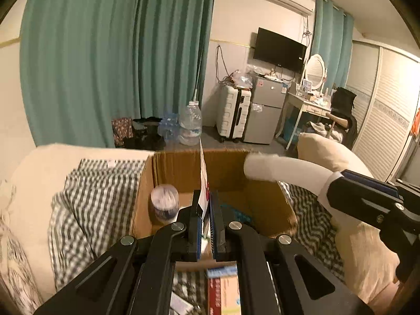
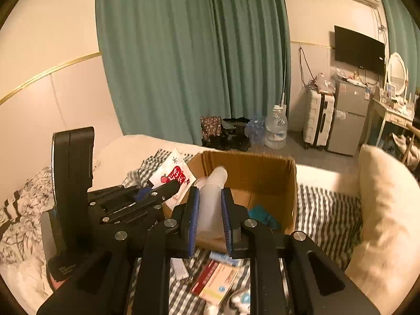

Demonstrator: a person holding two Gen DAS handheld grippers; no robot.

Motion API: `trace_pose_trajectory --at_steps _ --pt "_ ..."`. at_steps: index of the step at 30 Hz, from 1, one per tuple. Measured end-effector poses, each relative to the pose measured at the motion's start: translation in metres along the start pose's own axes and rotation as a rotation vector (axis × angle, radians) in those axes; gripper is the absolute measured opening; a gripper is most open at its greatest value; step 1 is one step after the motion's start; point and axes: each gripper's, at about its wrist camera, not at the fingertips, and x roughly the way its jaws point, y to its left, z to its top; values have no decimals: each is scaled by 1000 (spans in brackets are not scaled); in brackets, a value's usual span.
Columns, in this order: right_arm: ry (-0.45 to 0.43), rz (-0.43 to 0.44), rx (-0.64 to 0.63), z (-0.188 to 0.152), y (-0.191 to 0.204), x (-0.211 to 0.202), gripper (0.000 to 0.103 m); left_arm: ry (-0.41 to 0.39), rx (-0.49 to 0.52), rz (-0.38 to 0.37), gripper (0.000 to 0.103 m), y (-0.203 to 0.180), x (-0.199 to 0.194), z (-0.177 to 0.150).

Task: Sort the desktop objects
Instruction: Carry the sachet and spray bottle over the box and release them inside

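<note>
White tube pinched in the right claw points lengthwise toward the cardboard box; left claw pinches a packet.

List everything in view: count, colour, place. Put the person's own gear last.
open brown cardboard box: one, on the striped bedding, ahead of both tongs
round clear jar with dark contents: one, inside the box, left corner
teal item: one, in the box; blurred
flat white packet with red print: one, held over the box's left edge
translucent white plastic tube: one, held above the box
red-and-cream flat carton: one, on the bedding before the box
cream pillow: one, right of the box
clear water jug: one, on the floor by the green curtain
left tongs: shut on the packet
right tongs: shut on the tube
</note>
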Motion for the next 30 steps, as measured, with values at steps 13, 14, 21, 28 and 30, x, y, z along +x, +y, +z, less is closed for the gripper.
trace_pose_trajectory --at_steps 13,14,21,28,30 --pt "122 -20 49 32 -58 96 17 96 44 44 5 13 105 21" --pt "127 -35 46 28 -62 104 17 108 39 45 5 16 112 18" --pt "232 -32 118 1 -93 162 17 181 14 57 5 27 159 -1" --pt "245 -40 121 -7 -99 167 22 189 19 32 7 19 163 -7" --pt "224 -50 121 -6 -98 160 23 187 43 46 17 15 162 -8"
